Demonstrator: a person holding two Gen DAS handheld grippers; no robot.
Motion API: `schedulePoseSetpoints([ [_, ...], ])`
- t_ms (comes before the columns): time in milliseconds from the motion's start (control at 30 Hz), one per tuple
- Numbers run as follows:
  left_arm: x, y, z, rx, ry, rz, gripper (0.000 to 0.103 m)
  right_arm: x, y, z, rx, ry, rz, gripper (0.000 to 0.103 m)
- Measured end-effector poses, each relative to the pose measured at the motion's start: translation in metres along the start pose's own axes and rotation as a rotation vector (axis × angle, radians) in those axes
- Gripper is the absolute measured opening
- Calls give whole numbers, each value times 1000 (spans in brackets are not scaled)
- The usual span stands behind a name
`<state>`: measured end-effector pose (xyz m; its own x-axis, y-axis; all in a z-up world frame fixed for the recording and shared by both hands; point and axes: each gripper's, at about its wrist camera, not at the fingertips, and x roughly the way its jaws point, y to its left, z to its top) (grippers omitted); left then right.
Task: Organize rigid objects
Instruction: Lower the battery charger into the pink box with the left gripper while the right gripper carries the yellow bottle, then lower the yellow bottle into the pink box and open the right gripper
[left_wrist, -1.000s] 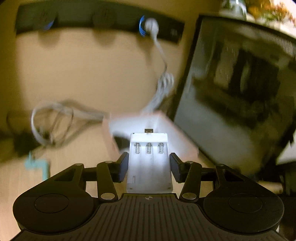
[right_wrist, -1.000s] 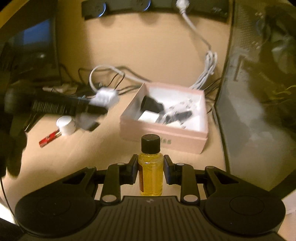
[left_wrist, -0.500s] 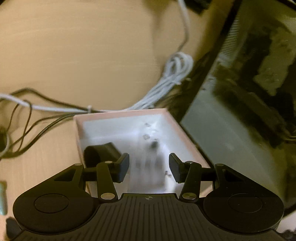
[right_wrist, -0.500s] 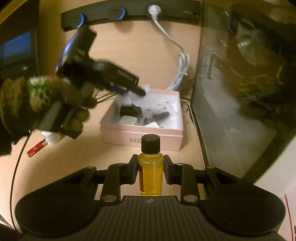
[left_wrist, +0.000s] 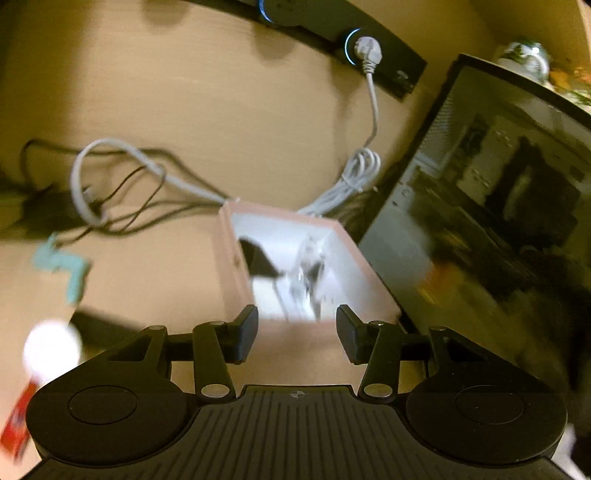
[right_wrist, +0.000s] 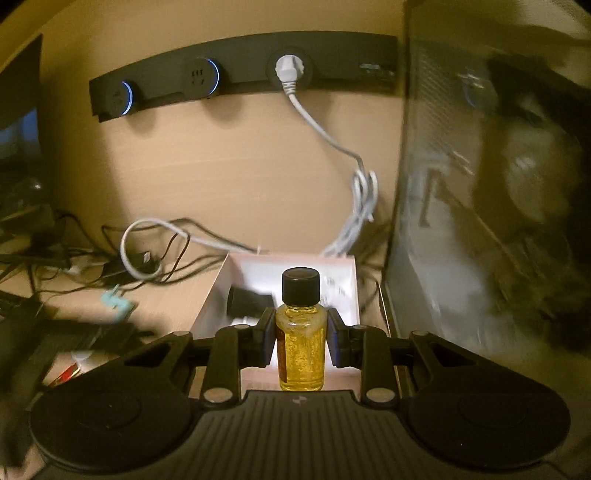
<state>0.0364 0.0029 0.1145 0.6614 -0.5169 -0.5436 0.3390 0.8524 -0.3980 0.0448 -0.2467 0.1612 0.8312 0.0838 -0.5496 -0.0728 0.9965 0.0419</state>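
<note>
Yellow-oil bottle (right_wrist: 301, 341) upright, black cap up | right gripper (right_wrist: 301, 343) clamps its sides | left gripper (left_wrist: 297, 334) empty, jaws apart, before pink box (left_wrist: 369, 269)

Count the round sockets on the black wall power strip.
3. On the black power strip: blue-ringed left socket, blue-ringed middle socket, right socket holding the white plug. None appear hidden.

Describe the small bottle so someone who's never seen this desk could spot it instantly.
Find the black power strip on the wall, follow its white cable down to the pink box on the desk. Just in front of that box, the right gripper holds the bottle upright. It is the only clear vial of yellow liquid with a black screw cap.
</note>
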Motion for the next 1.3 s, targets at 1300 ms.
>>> schedulePoseSetpoints([
  [1300, -48, 74, -65, -71, 100, 317, 51, 41, 9, -61, -88, 122, -71, 45],
])
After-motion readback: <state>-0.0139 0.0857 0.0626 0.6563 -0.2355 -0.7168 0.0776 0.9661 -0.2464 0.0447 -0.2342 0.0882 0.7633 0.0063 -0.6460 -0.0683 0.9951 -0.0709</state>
